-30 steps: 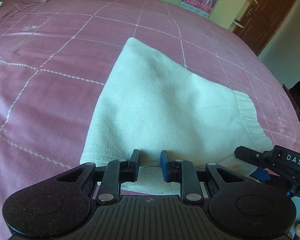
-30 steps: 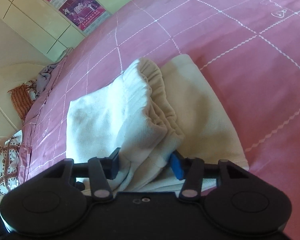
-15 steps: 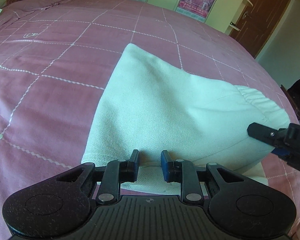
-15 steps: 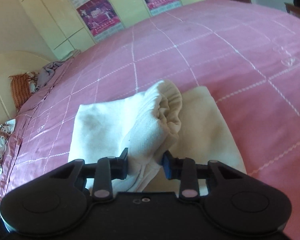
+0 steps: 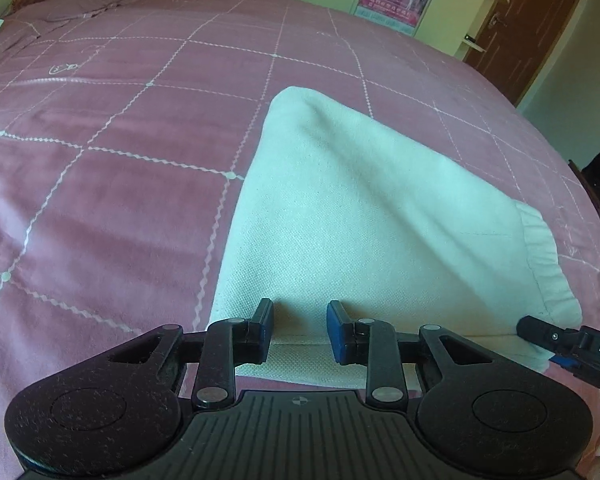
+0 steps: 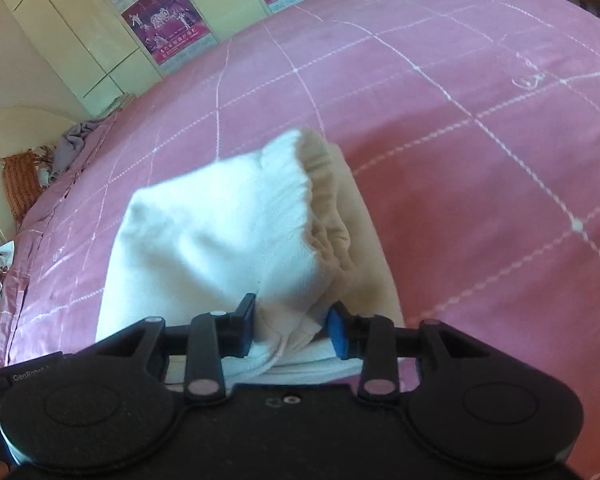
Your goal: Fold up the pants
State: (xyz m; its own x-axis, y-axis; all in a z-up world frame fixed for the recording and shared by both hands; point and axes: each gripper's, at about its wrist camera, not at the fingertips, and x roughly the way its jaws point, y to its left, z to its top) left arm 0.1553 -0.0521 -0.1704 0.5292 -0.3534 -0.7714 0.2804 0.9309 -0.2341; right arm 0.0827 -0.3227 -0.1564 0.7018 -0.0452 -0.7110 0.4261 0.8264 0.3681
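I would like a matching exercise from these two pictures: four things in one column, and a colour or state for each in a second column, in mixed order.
Things:
1. pants
2. bedspread
3. door
4. elastic waistband

Colour or state:
A. brown, at the far side of the room
B. white, folded over on the bed
C. gathered in ruffles, lifted up
D. pink with a white grid of lines

Right pairs: 1-B, 2-D, 3-A, 4-C.

The right tongs have bunched fabric of the pants between them and are opening; the left tongs are opening too, over the near edge.
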